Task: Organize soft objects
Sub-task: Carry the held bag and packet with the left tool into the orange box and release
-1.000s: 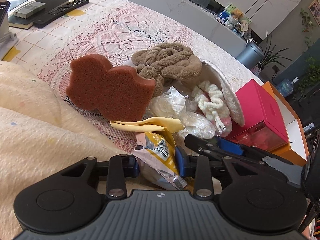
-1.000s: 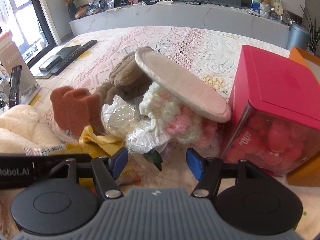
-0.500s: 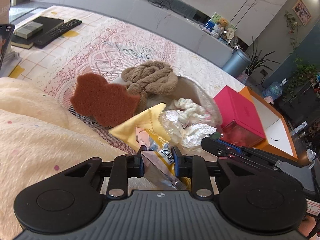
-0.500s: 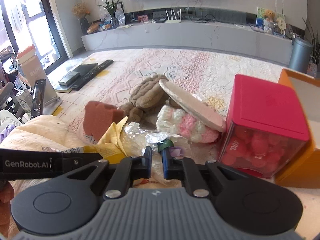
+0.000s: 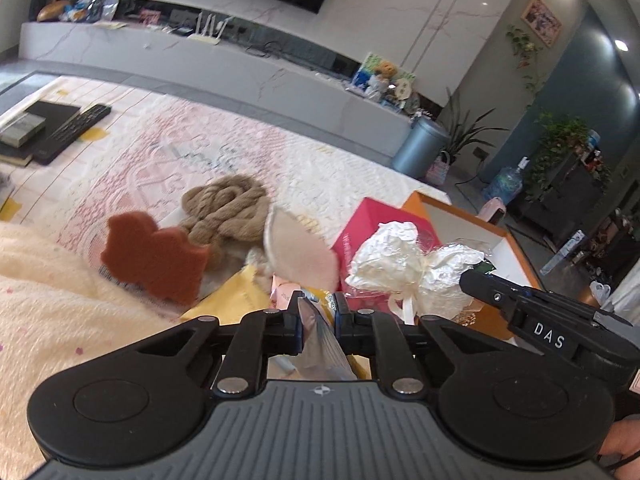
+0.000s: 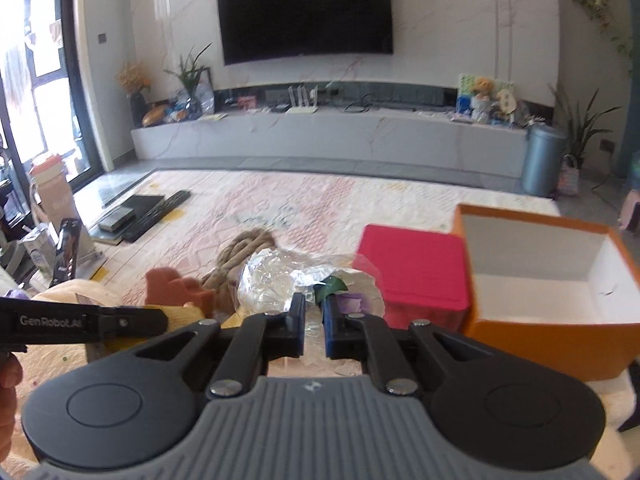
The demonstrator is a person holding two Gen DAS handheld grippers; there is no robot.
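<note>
Left wrist, left tongs (image 5: 318, 312) pinching snack packet (image 5: 320, 344), right tongs (image 6: 314, 312) gripping cellophane bundle (image 6: 280, 284)

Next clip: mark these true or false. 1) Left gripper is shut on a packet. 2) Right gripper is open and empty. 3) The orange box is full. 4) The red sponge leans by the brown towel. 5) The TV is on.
1) True: the left gripper is shut on the snack packet.
2) False: the right gripper is shut on the cellophane-wrapped bundle.
3) False: the orange box shows a bare white interior.
4) True: red sponge, brown towel.
5) False: the TV is dark.
</note>
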